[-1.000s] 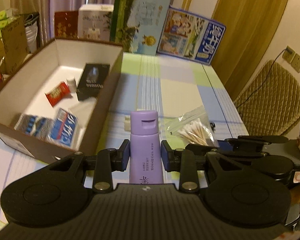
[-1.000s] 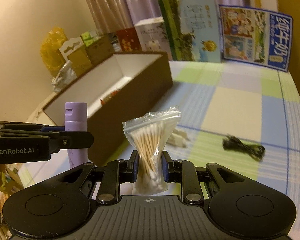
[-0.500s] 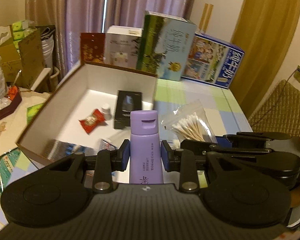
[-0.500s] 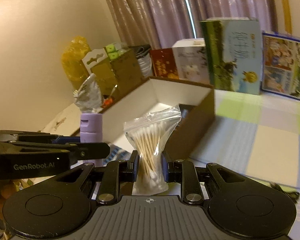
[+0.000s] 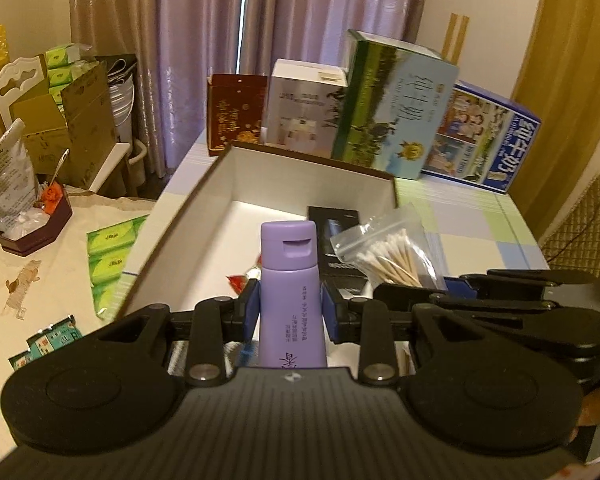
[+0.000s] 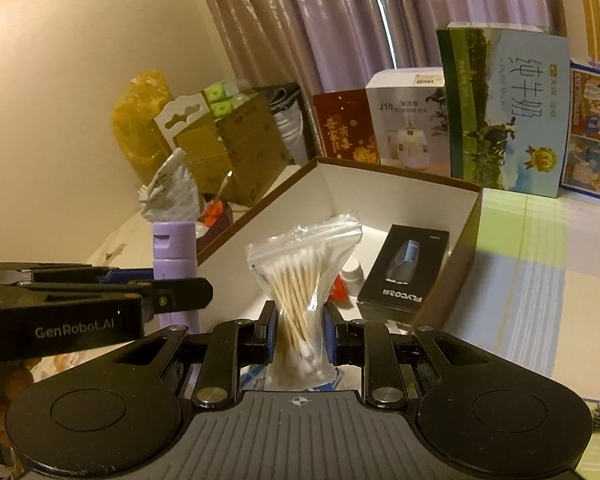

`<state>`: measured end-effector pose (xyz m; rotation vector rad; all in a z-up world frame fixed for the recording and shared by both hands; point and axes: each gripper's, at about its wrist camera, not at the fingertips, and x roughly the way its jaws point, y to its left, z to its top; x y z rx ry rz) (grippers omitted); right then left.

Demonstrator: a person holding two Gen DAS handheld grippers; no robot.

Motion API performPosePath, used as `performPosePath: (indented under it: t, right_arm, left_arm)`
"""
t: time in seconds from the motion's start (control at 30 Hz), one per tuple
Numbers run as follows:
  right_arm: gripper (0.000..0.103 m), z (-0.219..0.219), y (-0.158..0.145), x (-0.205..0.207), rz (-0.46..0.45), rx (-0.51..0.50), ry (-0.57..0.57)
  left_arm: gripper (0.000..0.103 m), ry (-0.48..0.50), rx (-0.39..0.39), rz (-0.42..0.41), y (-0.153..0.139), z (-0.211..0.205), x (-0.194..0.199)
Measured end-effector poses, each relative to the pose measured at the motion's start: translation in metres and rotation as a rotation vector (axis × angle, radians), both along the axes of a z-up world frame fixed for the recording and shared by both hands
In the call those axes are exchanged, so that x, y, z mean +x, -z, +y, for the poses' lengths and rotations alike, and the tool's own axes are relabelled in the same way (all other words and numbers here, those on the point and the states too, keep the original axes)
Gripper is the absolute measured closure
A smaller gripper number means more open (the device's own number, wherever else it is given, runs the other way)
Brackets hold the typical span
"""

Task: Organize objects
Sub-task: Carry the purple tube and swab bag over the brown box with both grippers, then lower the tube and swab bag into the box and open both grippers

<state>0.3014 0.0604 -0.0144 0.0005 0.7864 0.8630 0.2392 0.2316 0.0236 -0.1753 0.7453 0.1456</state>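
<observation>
My left gripper (image 5: 291,314) is clamped on the purple tube (image 5: 291,292), upright, cap up, centre of the left wrist view. My right gripper (image 6: 300,334) is clamped on the bag of cotton swabs (image 6: 302,280), pinched at its waist – centre of the right view. Both sit over the near end of the open cardboard box (image 5: 204,184); the two grippers are side by side, close, w/ the tube at left-centre in the right view.

Around: a row of cartons stands along the far edge behind the box – dark red box (image 5: 236,114), white humidifier box (image 5: 304,108), green milk carton (image 5: 396,108), blue milk carton (image 5: 484,140) at upper right. Checked tablecloth (image 6: 540,260) at right. Left of frame – green tissue packs (image 5: 110,252), a dark tray (image 5: 36,228) w/ clutter.

In the box: black FLYCO box (image 6: 404,276) by the right wall, a small white bottle (image 6: 352,270) and a red packet (image 6: 340,290) just beside it, partly hidden behind the swab bag.
</observation>
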Motion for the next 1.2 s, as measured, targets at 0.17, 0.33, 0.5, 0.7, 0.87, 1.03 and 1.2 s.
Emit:
performPosePath:
  t: [0.17, 0.33, 0.5, 0.7, 0.87, 1.03, 1.2]
  right_arm:
    - [0.082, 0.019, 0.010, 0.013, 0.013, -0.025, 0.032]
    - [0.082, 0.036, 0.018, 0.024, 0.025, -0.046, 0.056]
    - [0.082, 0.050, 0.026, 0.033, 0.040, -0.065, 0.071]
    - [0.082, 0.060, 0.036, 0.041, 0.057, -0.083, 0.085]
    - [0.082, 0.065, 0.043, 0.047, 0.072, -0.097, 0.093]
    - [0.082, 0.069, 0.050, 0.054, 0.091, -0.105, 0.099]
    - [0.082, 0.071, 0.055, 0.058, 0.106, -0.109, 0.102]
  left_arm:
    - [0.076, 0.015, 0.013, 0.020, 0.011, 0.021, 0.020]
    - [0.076, 0.029, 0.029, 0.055, 0.028, 0.039, 0.042]
    - [0.076, 0.025, 0.027, 0.097, 0.045, 0.054, 0.060]
    - [0.076, 0.027, 0.020, 0.127, 0.059, 0.063, 0.075]
    - [0.076, 0.032, 0.015, 0.147, 0.068, 0.068, 0.085]
    - [0.076, 0.037, 0.013, 0.170, 0.077, 0.071, 0.095]
    - [0.076, 0.042, 0.010, 0.197, 0.086, 0.072, 0.102]
